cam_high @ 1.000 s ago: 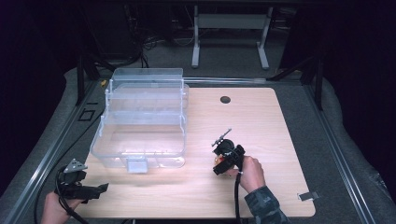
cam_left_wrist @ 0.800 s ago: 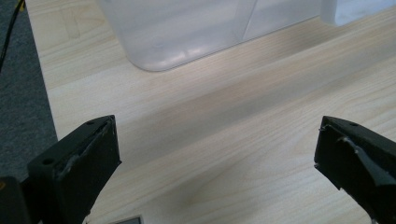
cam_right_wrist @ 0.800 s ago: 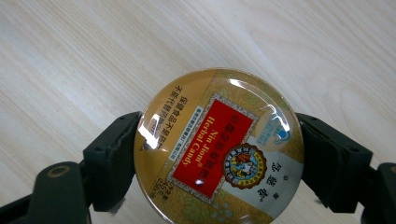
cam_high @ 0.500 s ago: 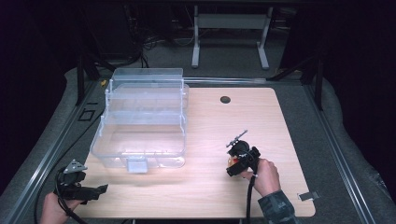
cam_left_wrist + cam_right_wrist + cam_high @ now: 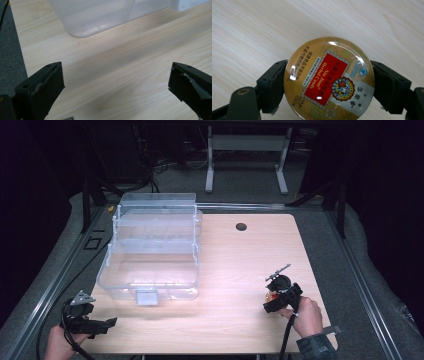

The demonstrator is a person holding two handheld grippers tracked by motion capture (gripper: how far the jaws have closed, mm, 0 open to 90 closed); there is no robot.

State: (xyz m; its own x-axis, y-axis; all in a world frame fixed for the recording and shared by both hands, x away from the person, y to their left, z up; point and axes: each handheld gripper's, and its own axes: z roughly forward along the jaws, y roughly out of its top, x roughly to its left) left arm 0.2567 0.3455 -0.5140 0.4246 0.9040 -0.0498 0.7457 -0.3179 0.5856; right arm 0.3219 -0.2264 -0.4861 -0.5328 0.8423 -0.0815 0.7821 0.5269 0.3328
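**Candy tin gripped, transfer to the organizer box pending**

Nearest the person, at the table's (image 5: 240,270) front left corner, the left gripper (image 5: 102,325) sits low over the wood. Its jaws stand wide apart with nothing between them; bare tabletop shows in the gap in the left gripper view.

At the front right, the right gripper (image 5: 328,86) is clamped on a round herbal candy tin (image 5: 329,80). Both pads press the tin's rim from opposite sides, lid facing the camera. The tin is held just above the wood, well apart from the box.

Farther back on the left stands the clear plastic organizer box (image 5: 152,250), its tiers stepped open and apparently empty.

Status, as judged: pickup is complete. Remaining steps are likely to carry the tin across to the box, lower it into a tier, and release.
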